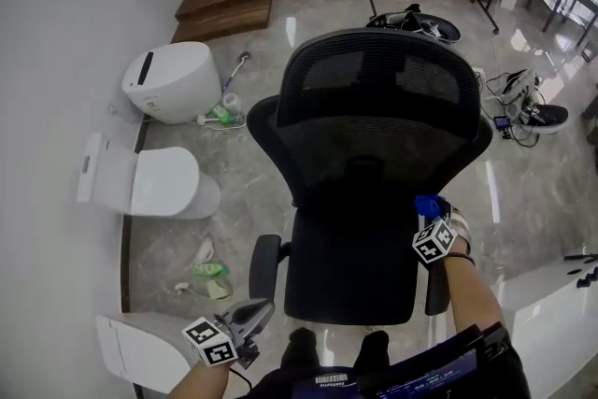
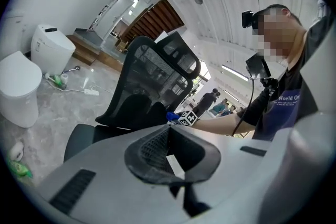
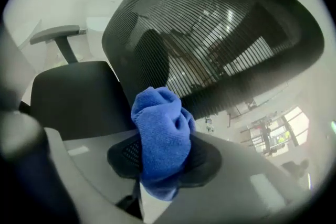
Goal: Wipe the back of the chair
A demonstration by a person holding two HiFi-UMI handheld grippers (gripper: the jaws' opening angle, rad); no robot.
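A black mesh office chair stands in the middle of the head view, its back facing me and its seat below. My right gripper is shut on a bunched blue cloth at the lower right edge of the chair back. In the right gripper view the blue cloth sticks out between the jaws, close to the mesh back. Low on the left, my left gripper hangs near the armrest, shut, with nothing held. In its own view the left gripper points at the chair back.
Two white toilets stand along the left wall, with small green items and a brush on the floor beside them. Wooden steps lie at the back. Cables and shoes are at the right, and a white counter at the bottom right.
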